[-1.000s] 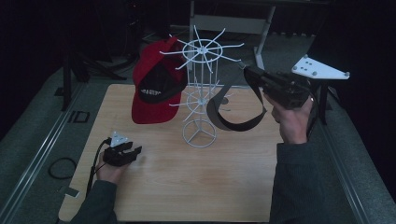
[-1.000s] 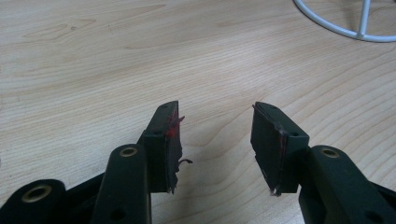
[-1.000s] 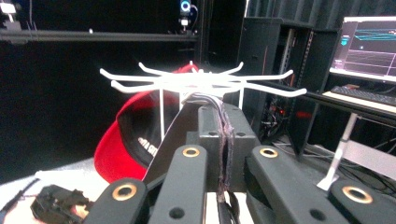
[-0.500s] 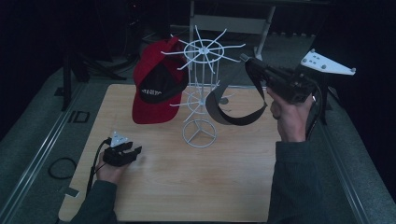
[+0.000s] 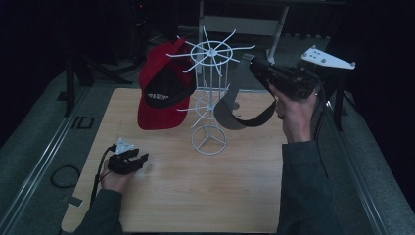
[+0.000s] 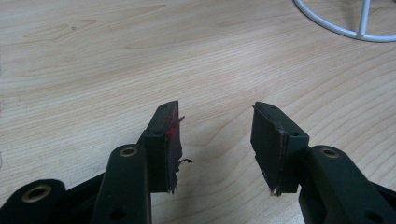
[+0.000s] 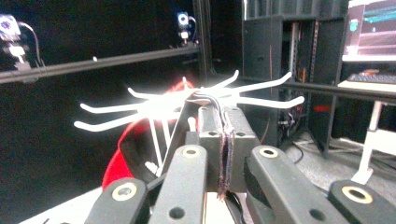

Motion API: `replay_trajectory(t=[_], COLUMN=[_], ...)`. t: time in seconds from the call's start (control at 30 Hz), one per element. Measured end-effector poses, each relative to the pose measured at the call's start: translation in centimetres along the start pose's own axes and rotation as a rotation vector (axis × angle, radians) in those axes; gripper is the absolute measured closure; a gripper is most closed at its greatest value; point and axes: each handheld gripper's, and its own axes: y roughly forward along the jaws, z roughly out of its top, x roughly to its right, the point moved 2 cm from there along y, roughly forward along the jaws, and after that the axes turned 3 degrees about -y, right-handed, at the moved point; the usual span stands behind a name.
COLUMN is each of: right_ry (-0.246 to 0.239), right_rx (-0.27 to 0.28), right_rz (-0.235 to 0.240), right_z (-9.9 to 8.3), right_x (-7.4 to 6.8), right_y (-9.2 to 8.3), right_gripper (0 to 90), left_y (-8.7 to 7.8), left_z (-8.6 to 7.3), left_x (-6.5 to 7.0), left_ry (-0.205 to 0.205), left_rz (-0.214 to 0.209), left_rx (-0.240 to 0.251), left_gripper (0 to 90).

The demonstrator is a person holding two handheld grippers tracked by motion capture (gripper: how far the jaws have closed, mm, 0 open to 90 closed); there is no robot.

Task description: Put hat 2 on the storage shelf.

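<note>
At upper right of the high view, the right gripper (image 5: pixel 252 62) pinches the grey cap (image 5: pixel 235 105) beside the rack (image 5: pixel 209 98) for hanging, while the left gripper (image 5: pixel 134 157) rests spread.

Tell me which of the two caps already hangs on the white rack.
The red cap hangs on the rack; the right gripper holds the dark cap.

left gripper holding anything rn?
No: in the left gripper view the left gripper has its jaws apart over the bare wooden table, with nothing between them.
</note>
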Motion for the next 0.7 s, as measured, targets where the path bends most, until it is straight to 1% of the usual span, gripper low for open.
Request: replay_trajectory(t=[0.07, 0.1, 0.13, 0.17, 0.27, 0.37, 0.5, 0.7], right_ry=[0.001, 0.001, 0.004, 0.004, 0.015, 0.018, 0.016, 0.015], right_rx=[-0.017, -0.017, -0.033, -0.033, -0.054, -0.053, -0.073, -0.09], right_rz=[-0.006, -0.006, -0.013, -0.013, -0.017, -0.012, -0.023, -0.051], right_z=[-0.3, -0.3, -0.6, -0.6, -1.4, -1.8, -2.2, -2.5], right_x=[0.1, 0.1, 0.2, 0.2, 0.4, 0.5, 0.8, 1.0], right_y=[0.4, 0.4, 0.6, 0.6, 0.8, 0.6, 0.4, -0.1], right_gripper=[87.9, 87.9, 87.8, 87.8, 87.5, 86.4, 79.1, 63.6], left_y=[0.0, 0.0, 0.0, 0.0, 0.0, 0.0, 0.0, -0.1], left_z=[0.0, 0.0, 0.0, 0.0, 0.0, 0.0, 0.0, 0.0], left_x=[0.0, 0.0, 0.0, 0.0, 0.0, 0.0, 0.0, 0.0], left_ry=[0.0, 0.0, -0.002, -0.002, -0.001, -0.003, -0.001, -0.004], left_rz=[0.0, 0.0, 0.001, 0.001, 0.0, 0.001, 0.0, 0.001], left_rx=[0.001, 0.001, 0.002, 0.002, 0.002, 0.003, 0.002, 0.004], left_gripper=[53.0, 53.0, 53.0, 53.0, 53.0, 53.0, 53.0, 52.9])
